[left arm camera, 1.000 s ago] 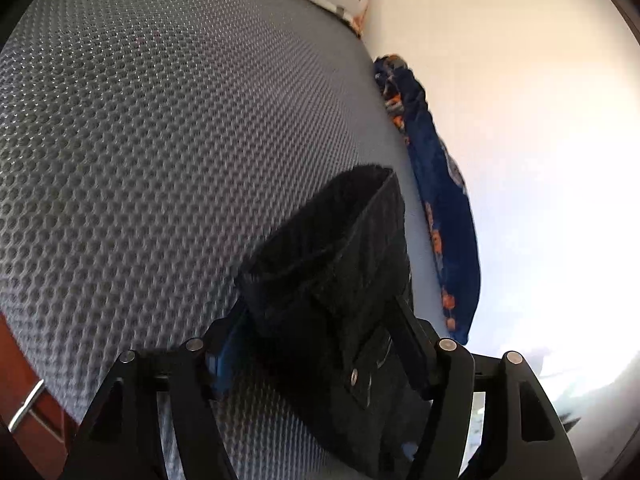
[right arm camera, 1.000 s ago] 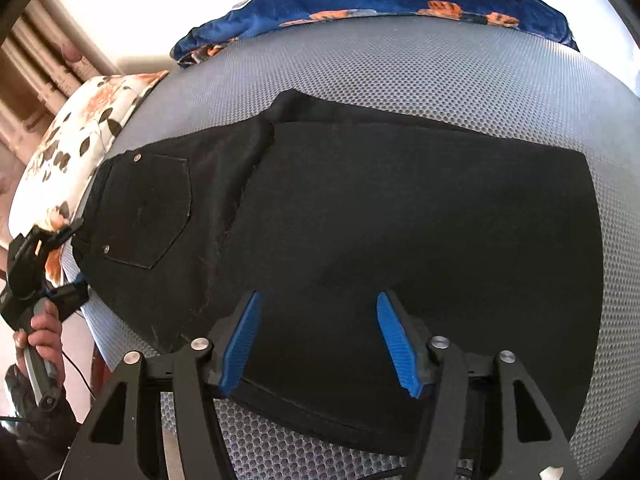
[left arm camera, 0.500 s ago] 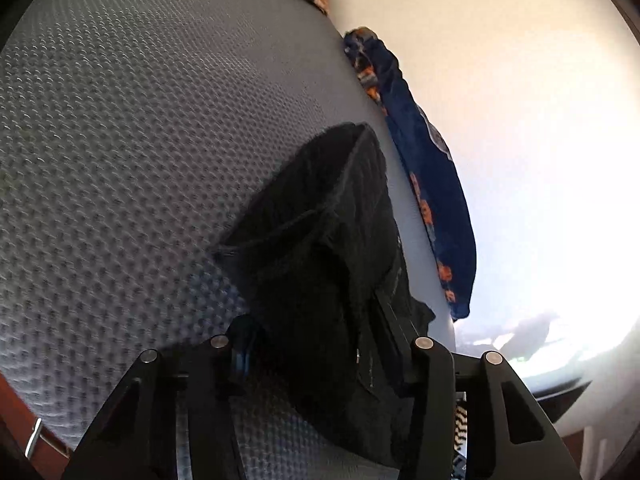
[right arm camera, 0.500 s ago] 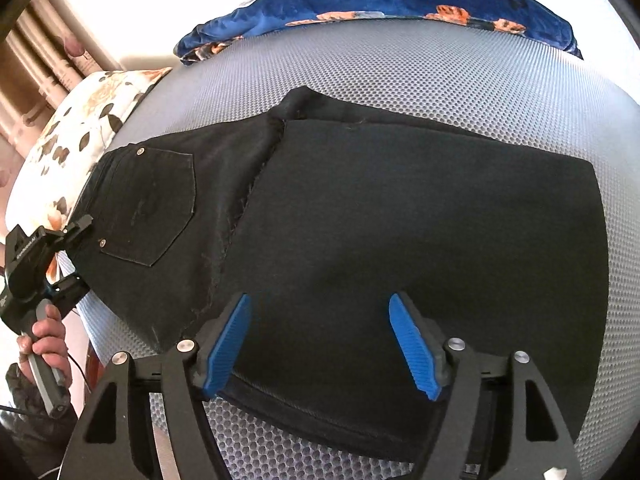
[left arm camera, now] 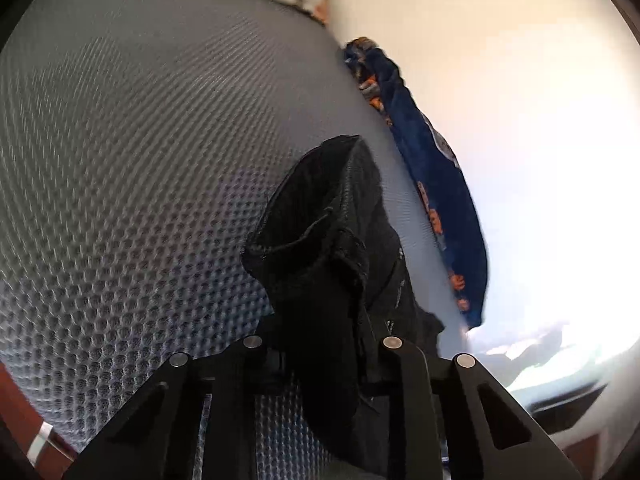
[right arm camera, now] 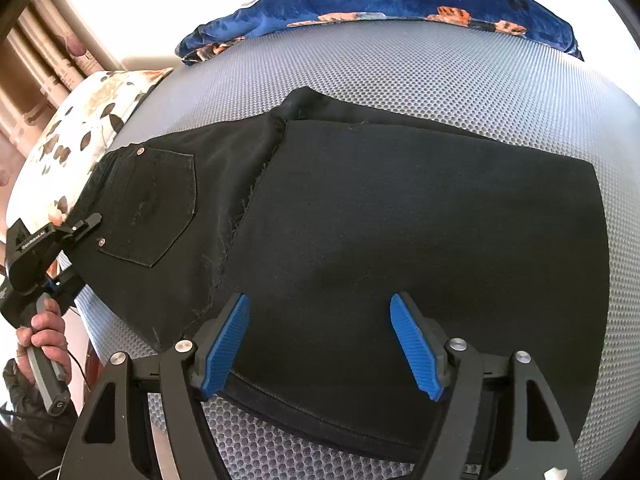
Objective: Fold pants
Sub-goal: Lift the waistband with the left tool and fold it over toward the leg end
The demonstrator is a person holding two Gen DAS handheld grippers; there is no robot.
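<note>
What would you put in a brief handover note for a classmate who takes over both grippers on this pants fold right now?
Left gripper: jaws closing on the waistband end of the black pants, fabric between them.
Right gripper: jaws opening, nothing held, over the near edge of the folded legs.
Pants lie flat on the grey mesh mattress, back pocket up.
Done: legs already folded over toward the seat.
Left: bring the waistband end across the legs, then smooth the stack.
</note>
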